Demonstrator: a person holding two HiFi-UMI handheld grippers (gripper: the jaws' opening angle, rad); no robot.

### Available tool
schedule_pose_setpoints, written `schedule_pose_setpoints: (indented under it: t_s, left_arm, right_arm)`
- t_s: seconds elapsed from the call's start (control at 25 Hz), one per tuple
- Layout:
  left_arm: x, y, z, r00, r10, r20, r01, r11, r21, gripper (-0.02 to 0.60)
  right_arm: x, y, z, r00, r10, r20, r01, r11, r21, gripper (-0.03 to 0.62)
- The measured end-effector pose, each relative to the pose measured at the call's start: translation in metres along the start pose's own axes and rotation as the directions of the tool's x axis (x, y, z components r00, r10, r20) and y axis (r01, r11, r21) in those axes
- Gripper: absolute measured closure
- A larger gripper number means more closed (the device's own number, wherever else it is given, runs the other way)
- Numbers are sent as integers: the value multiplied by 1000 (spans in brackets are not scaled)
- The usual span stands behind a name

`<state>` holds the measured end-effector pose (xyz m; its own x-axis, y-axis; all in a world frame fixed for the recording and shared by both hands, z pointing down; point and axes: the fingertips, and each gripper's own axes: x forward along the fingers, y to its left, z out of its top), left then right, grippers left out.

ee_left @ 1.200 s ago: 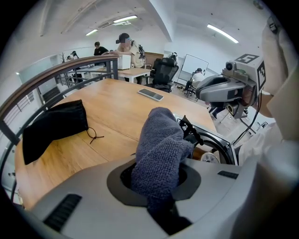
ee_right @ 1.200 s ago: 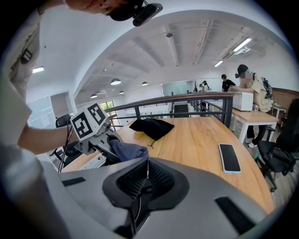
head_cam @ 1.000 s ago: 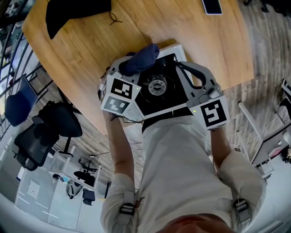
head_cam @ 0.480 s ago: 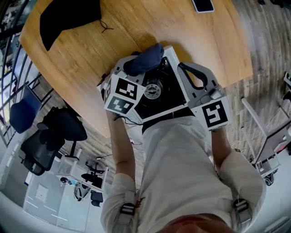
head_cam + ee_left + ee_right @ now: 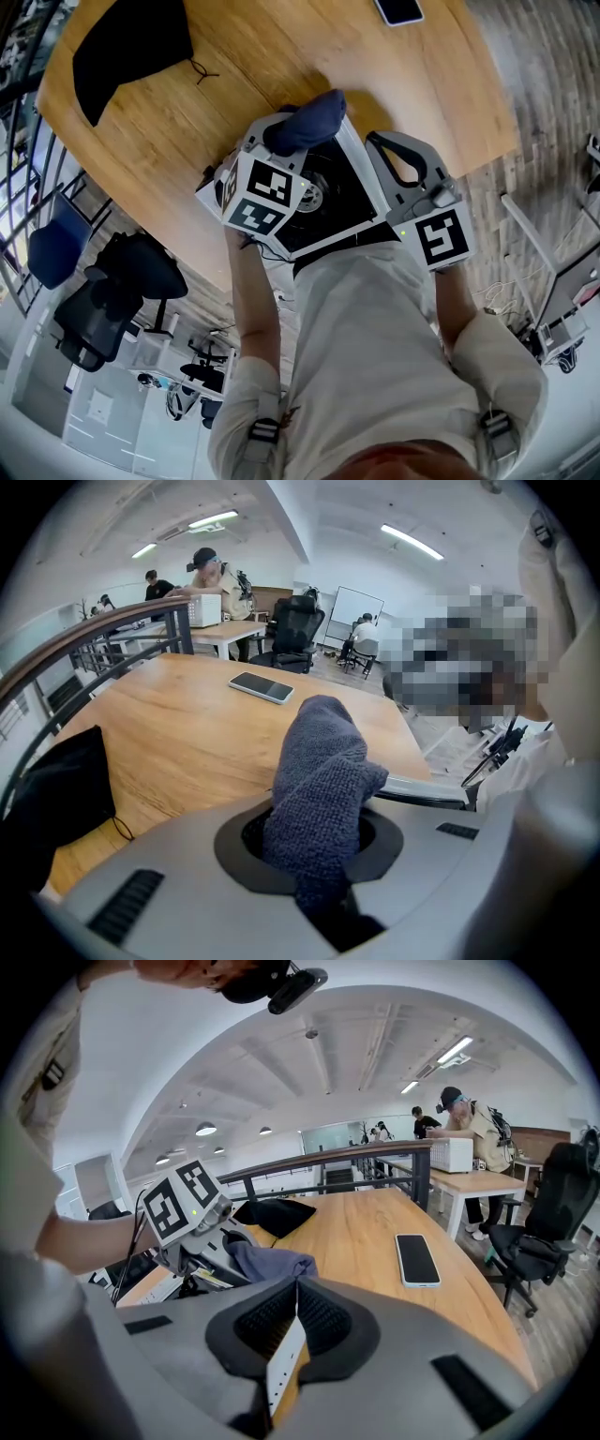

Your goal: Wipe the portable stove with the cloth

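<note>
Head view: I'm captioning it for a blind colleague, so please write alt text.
Seen from above, the person's left tool grips a dark blue cloth at the far end of a portable stove on a wooden table. The right tool is clamped on the stove's right edge.

Open table [image 5: 281,56] beyond stove [image 5: 352,192], between black bag [image 5: 127,47] and phone [image 5: 398,9].

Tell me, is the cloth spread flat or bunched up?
Bunched: the cloth sticks up as a wad, pinched between the jaws of the left gripper.
</note>
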<state>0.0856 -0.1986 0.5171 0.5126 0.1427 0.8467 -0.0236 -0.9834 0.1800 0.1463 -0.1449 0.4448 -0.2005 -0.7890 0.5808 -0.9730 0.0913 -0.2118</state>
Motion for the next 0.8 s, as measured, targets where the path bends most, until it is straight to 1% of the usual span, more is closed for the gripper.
schedule_pose_setpoints:
  t_s: [0.2,0.32,0.52,0.6,0.8]
  left_arm:
    - [6,-3,11,1000,-1,18,0,1000,28,506]
    - [4,-4,23,998,22,64,-24,999,36,506]
    - [-14,-4,40,988,65,140,-71,997,35,506]
    - [-23,-5,42,983,80,165,-86,996,30,506]
    - [-49,-9,44,960,125,251,-129,992,-3,506]
  right_arm:
    - [-7,-6,-2,1000,-25,12,25,1000,5,572]
    - [-13,-7,-1,999,-39,17,39,999,10,572]
    - [-22,-3,4,998,-50,32,49,999,6,572]
    - [-25,0,7,998,-50,43,50,999,-4,572]
    - [-30,15,18,996,-46,71,48,998,-32,572]
